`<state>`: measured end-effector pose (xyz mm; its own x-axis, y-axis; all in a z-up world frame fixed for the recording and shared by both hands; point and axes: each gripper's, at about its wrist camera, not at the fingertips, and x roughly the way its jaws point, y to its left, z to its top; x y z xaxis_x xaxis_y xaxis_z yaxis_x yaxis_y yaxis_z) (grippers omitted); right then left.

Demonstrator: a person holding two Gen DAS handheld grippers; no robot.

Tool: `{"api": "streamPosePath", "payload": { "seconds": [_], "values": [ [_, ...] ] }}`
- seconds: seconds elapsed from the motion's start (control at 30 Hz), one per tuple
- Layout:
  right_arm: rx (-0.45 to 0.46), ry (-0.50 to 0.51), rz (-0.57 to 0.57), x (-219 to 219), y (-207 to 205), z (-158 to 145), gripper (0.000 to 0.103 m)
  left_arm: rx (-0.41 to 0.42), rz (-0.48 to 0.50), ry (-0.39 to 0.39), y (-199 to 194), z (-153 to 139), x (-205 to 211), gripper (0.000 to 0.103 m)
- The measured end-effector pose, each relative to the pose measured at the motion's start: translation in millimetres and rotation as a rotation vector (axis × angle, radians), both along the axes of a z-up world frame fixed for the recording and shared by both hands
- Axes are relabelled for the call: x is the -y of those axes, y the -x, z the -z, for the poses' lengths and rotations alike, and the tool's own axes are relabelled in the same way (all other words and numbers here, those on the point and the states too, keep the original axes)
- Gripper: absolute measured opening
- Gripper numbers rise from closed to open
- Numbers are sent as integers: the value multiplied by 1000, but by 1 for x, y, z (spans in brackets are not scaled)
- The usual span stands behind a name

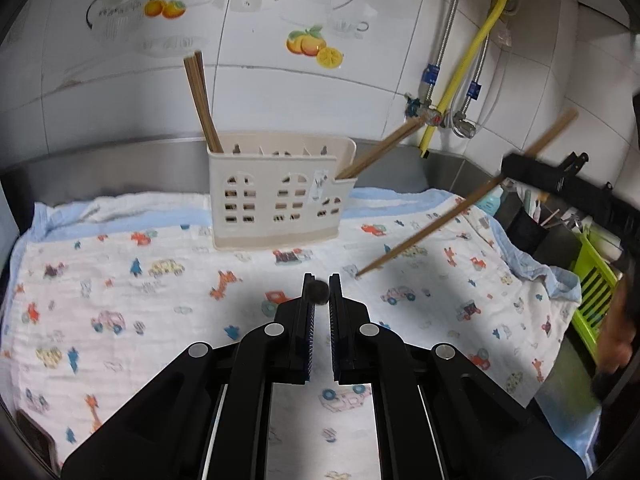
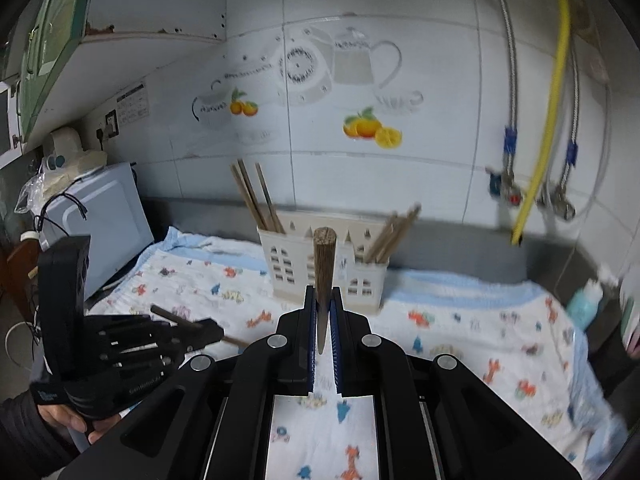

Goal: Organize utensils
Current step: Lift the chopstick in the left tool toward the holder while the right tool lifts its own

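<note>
A cream utensil holder (image 1: 280,192) stands on a patterned cloth (image 1: 120,280), with brown chopsticks in its left end (image 1: 202,100) and right end (image 1: 380,148). It also shows in the right wrist view (image 2: 352,276). My left gripper (image 1: 321,286) is shut on a chopstick seen end-on (image 1: 316,291); in the right wrist view this gripper (image 2: 208,332) holds the chopstick (image 2: 176,319) low over the cloth. My right gripper (image 2: 323,300) is shut on a chopstick (image 2: 324,264) pointing toward the holder. In the left wrist view that chopstick (image 1: 432,228) slants down, its tip at the cloth.
A tiled wall with fruit decals is behind. A yellow hose and metal pipes (image 1: 460,80) hang at the right. A green rack (image 1: 592,284) and sink items sit right of the cloth. A white appliance (image 2: 96,232) stands at the left.
</note>
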<state>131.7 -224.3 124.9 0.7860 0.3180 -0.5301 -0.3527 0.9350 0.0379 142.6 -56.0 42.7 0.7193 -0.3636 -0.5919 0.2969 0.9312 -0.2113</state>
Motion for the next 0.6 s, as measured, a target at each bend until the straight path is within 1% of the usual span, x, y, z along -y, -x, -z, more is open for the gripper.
{"api": "streamPosePath", "payload": {
  "seconds": [0.17, 0.37, 0.5, 0.6],
  "values": [
    [35, 16, -3, -4, -18, -30, 7, 25, 4, -17, -9, -13, -6, 5],
    [75, 14, 11, -9, -47, -62, 7, 29, 6, -19, -16, -17, -9, 5],
    [85, 18, 39, -10, -68, -69, 7, 39, 3, -21, -18, -22, -11, 5],
    [70, 24, 54, -13, -88, -67, 7, 64, 3, -29, -21, -32, -11, 5]
  ]
}}
